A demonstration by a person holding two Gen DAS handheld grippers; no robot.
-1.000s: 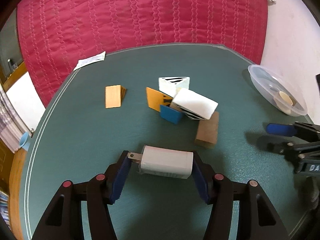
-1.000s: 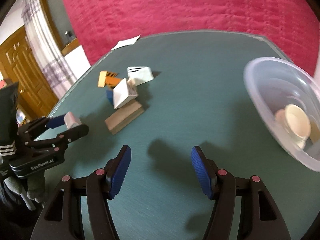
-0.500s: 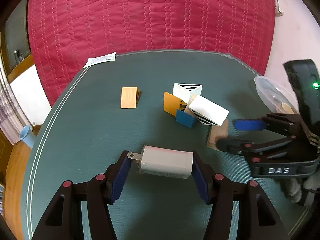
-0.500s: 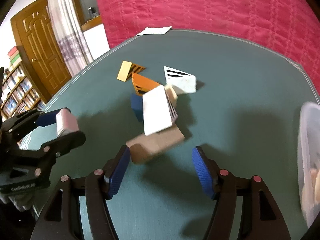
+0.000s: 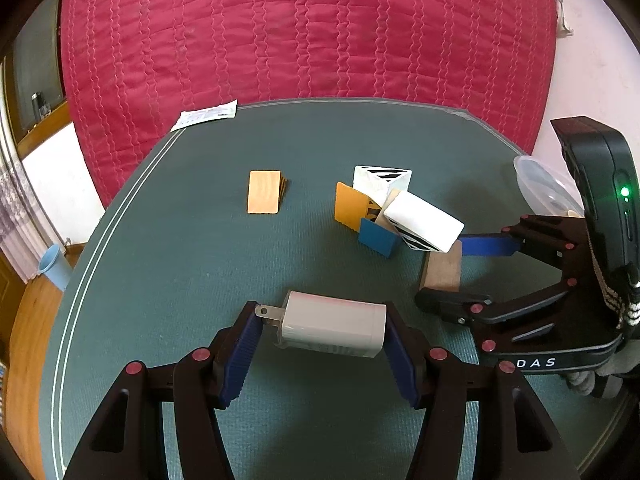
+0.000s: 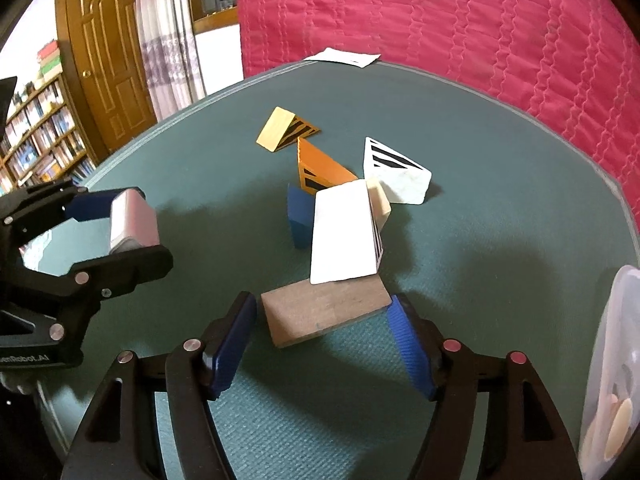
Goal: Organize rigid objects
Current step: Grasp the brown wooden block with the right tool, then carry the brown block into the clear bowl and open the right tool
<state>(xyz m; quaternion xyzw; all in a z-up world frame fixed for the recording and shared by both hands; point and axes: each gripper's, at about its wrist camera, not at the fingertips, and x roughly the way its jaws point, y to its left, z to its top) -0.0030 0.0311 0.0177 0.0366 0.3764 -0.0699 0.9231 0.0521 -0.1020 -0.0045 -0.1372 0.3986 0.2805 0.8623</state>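
Left wrist view: the left gripper [image 5: 324, 340] clamps a white plug-in charger [image 5: 334, 329] above the green table [image 5: 160, 280], with five blocks unsorted beyond. Right wrist view: the right gripper [image 6: 324, 340] straddles the brown wooden block [image 6: 324, 312] without pressing it, its jaws part-open; the clear plastic bowl [image 6: 612, 360] holds few pieces, so most sorting likely remains.

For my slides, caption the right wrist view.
Right hand-held gripper straddles a brown block below a white block.
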